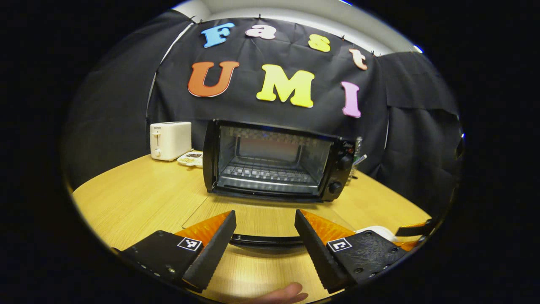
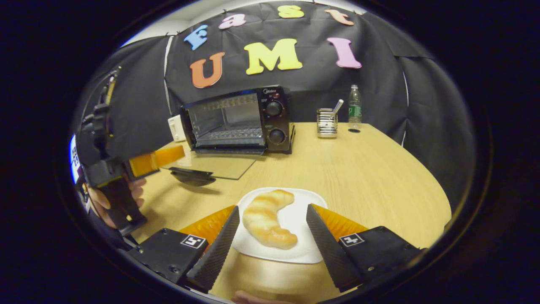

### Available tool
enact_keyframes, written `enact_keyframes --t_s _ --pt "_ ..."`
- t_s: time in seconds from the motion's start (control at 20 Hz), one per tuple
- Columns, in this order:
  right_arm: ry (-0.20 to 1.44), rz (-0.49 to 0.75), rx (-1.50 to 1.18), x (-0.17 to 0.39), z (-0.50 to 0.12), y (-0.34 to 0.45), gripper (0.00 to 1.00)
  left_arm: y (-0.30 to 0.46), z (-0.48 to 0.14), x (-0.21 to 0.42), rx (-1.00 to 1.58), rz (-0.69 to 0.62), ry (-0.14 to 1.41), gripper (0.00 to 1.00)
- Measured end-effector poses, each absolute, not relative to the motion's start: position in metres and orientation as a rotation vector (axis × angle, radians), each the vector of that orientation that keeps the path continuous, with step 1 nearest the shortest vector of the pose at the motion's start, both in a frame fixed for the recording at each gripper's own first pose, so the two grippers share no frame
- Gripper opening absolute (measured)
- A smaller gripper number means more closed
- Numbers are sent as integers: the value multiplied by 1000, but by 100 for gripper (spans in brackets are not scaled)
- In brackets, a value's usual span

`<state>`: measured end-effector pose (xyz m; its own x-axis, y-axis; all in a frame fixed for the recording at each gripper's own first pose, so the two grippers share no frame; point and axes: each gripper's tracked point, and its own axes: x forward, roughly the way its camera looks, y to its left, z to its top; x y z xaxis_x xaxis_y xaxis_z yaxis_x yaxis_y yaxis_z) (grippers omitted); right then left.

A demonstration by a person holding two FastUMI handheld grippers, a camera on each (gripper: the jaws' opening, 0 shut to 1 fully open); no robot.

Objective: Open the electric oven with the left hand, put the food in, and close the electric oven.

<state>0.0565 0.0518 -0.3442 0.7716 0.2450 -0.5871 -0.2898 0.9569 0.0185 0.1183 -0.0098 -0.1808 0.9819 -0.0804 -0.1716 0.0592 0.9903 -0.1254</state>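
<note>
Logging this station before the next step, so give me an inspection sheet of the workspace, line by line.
Surface: wooden table, bare around the plate.
Job's things: electric oven open, its glass door folded down flat, rack inside bare; croissant lying on a white plate, not yet picked up.
Clutter: white toaster and a small snack dish left of the oven; metal utensil holder and a water bottle to its right.
Grippers: left gripper open, over the door handle; right gripper open, fingers either side of the croissant, not pressing it.
Cables: nothing seen.
Surroundings: black cloth wall behind the table.
</note>
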Motion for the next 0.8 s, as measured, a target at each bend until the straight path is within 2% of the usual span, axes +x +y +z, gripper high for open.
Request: enact_keyframes --t_s 0.3,0.6,0.65,0.8 --pt "665 314 -109 64 -355 74 97 43 -134 44 -102 -28 103 92" --pt "726 218 -184 67 -363 69 74 86 -126 -22 -92 -7 76 92" --pt "743 218 -190 66 -367 73 66 92 -127 -29 -106 -6 77 92" --pt "779 185 -162 66 -366 70 63 109 -121 -42 -134 13 56 92"
